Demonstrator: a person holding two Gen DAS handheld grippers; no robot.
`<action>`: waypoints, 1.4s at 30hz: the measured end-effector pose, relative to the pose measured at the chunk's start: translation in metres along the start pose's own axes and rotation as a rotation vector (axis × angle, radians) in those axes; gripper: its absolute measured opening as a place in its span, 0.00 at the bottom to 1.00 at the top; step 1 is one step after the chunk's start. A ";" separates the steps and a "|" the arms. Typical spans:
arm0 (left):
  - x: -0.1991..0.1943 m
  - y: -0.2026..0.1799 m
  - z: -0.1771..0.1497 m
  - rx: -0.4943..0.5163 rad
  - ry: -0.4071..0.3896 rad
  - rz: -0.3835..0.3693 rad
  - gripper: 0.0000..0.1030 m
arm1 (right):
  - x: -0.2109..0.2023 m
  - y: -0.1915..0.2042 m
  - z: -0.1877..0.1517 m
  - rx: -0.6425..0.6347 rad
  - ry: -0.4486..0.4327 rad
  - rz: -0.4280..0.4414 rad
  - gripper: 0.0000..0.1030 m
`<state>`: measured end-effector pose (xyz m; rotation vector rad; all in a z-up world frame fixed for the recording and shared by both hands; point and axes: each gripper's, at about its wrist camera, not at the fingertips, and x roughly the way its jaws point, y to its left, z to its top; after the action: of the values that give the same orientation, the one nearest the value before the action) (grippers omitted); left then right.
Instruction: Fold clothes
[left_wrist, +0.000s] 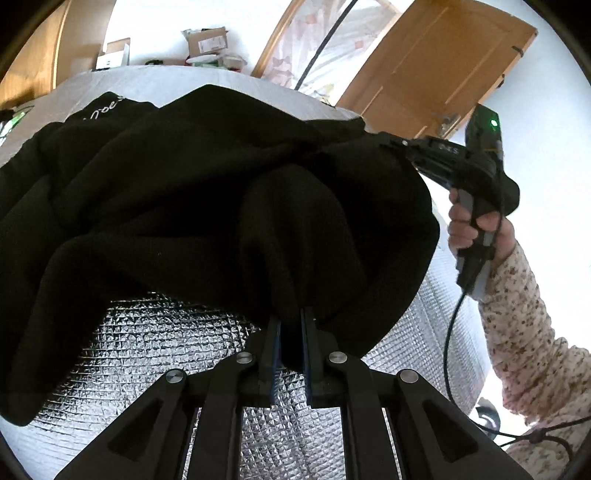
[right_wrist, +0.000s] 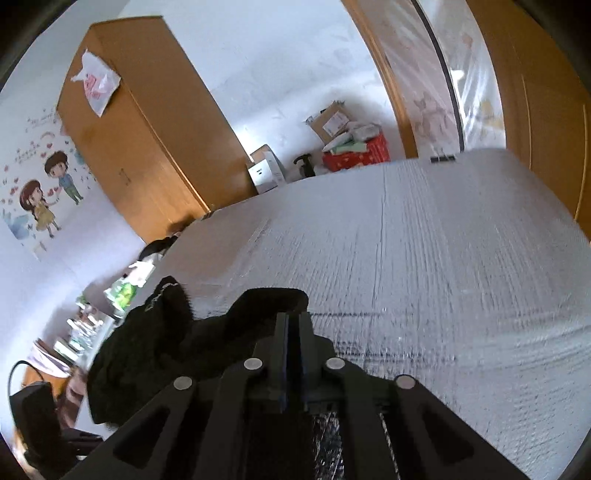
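The black garment (left_wrist: 207, 192) hangs lifted between the two tongs, its far part draped on the silver quilted mat (left_wrist: 155, 354) ahead of them and a thick fold bulging just beyond the left gripper (left_wrist: 291, 332). That gripper's jaws are nearly together, clamped on a bunched edge of the cloth. To its right, the right gripper (left_wrist: 391, 142), held in a person's hand (left_wrist: 476, 229) with a floral sleeve (left_wrist: 524, 332), bites another edge at about the same height; in its own view the jaws are pressed close with black cloth at the tips and trailing off to their left.

The fabric looks like soft, fairly thick knit: limp, not slippery, likely with some weight, so it should sag and bunch between the grips. Corners or hems seem the best places to hold, pulled apart to keep the span taut.

Ahead of the right tongs the mat lies bare. Beyond it stand boxes (right_wrist: 332, 122), a wardrobe (right_wrist: 147, 147) and a door (left_wrist: 436, 62), all well apart; a cable (left_wrist: 448, 332) dangles below the right hand, near the cloth.
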<state>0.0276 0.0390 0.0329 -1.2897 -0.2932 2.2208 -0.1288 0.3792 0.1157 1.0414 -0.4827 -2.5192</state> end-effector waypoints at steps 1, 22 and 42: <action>-0.001 0.000 0.000 -0.001 -0.003 0.001 0.12 | -0.003 -0.002 -0.001 0.008 0.003 0.017 0.09; 0.016 -0.046 0.019 0.113 -0.037 -0.023 0.35 | -0.046 0.061 -0.083 -0.315 -0.005 -0.051 0.40; 0.046 -0.042 0.013 0.090 0.049 -0.001 0.35 | -0.011 0.072 -0.108 -0.462 0.082 -0.168 0.43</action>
<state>0.0129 0.1008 0.0244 -1.2930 -0.1732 2.1726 -0.0283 0.3032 0.0816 1.0260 0.2151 -2.5371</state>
